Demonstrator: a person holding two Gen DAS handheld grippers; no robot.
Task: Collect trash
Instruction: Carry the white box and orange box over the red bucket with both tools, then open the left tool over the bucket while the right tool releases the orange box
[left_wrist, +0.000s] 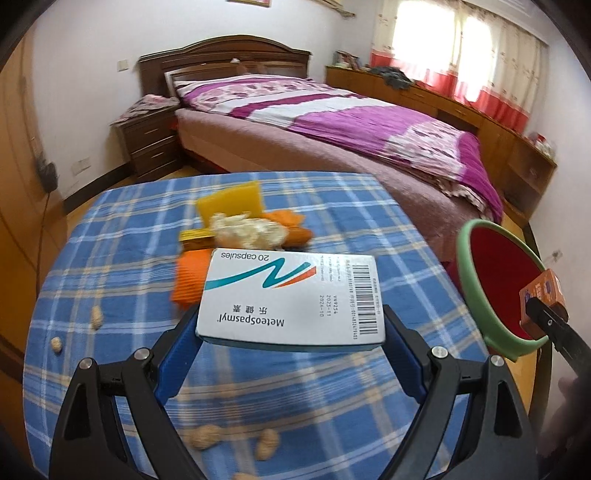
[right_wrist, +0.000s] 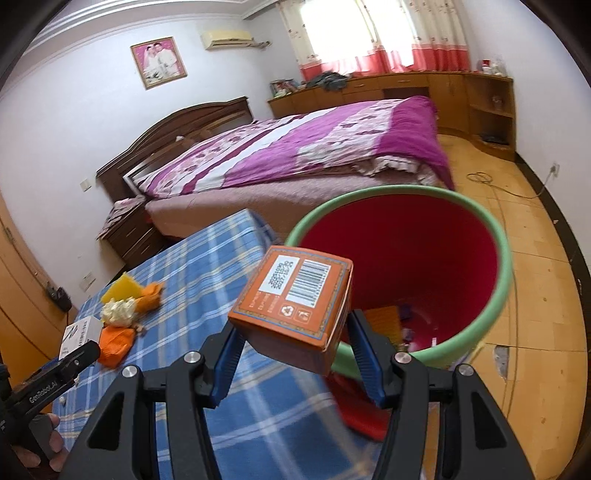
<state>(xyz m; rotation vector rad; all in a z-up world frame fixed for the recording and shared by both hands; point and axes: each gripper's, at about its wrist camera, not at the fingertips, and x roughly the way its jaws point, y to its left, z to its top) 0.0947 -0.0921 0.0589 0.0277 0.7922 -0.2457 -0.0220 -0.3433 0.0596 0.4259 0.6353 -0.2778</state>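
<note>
Bedroom clean-up, mid-haul. Left gripper (left_wrist: 291, 332): jaws clamped on white capsule box (left_wrist: 291, 295), held flat above desk (left_wrist: 122, 236), clear of litter. Right gripper (right_wrist: 291, 339): jaws clamped on orange carton (right_wrist: 291, 299), poised at near rim of green bin (right_wrist: 504, 258), likely for drop inside. Peanuts (left_wrist: 96, 317), tissue (left_wrist: 247, 230), orange wrappers (left_wrist: 188, 280), yellow sponge (left_wrist: 231, 203) not yet collected from desk.

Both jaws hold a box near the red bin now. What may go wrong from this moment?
1. The orange cardboard box sits tilted in the right gripper, at the green rim of the red bin; it may slip out early.
2. The wide white medicine box in the left gripper is over the blue checked cloth, not the bin; released now, it lands there.
</note>
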